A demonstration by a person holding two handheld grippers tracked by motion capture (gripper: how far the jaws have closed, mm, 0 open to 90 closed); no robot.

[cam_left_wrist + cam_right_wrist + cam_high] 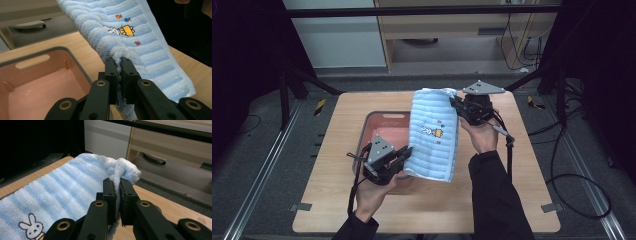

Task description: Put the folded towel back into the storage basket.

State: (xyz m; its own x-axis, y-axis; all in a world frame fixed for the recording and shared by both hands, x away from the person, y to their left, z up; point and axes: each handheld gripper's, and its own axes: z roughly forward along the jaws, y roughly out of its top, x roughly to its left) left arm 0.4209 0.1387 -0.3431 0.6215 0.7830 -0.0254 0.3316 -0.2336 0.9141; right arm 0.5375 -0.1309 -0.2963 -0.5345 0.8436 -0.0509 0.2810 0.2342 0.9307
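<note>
**Striped towel held between two grippers**

I had the left hand-held gripper (404, 156) pinching the near edge of the blue-and-white striped terry towel with an embroidered rabbit (433, 134); the right hand-held gripper (457, 106) pinched its far corner. The towel hung stretched between them above the wooden counter (337, 150), partly over the pink plastic bin with a grey rim (379, 131).

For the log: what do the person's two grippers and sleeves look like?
Both the left gripper and the right gripper are black, each with two flat jaws on linkage arms with brass-coloured pivots. A grey three-cornered plate sits on top of each, and a black cable trails from each. The sleeves are black and long.
</note>
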